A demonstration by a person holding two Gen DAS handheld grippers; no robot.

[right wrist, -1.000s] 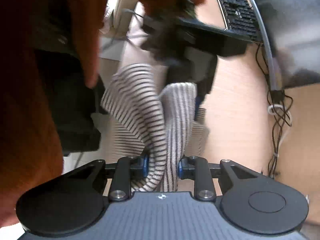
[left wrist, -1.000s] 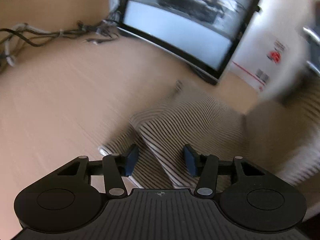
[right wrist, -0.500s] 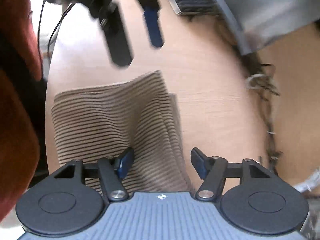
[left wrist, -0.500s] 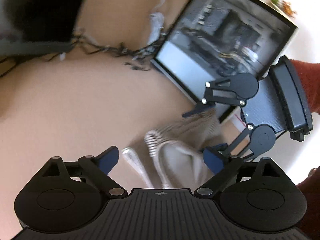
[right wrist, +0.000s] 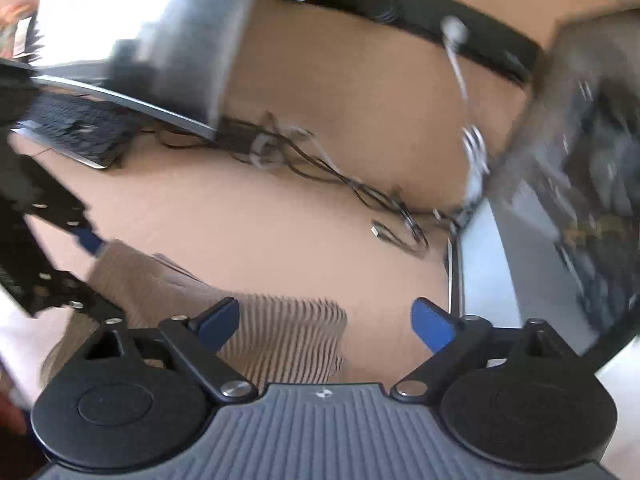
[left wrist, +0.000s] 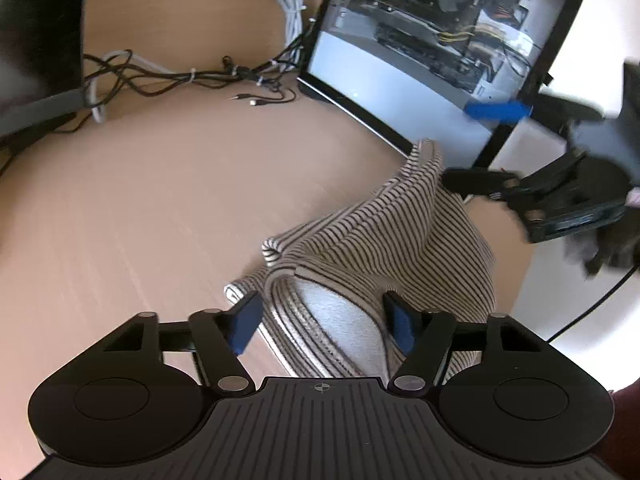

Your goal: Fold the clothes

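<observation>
A striped grey-and-white garment lies folded in a bunched heap on the wooden desk. My left gripper straddles its near folded edge. Its jaws are closing with the cloth between them, and the pads do not clearly press on it. My right gripper hovers past the garment's far end in front of the monitor, its jaws opening with nothing held. In the right wrist view, the right gripper stands wide. The garment lies under its left finger, and the left gripper is at the cloth's far side.
A monitor stands close behind the garment, with tangled cables along the back of the desk. A second screen is at the far left and a keyboard beyond it. The desk edge runs right of the garment.
The right gripper let go of the hanging garment, rolled over and drew away. The cloth now lies on the desk. The left gripper opened wide, then narrowed around the folded edge.
</observation>
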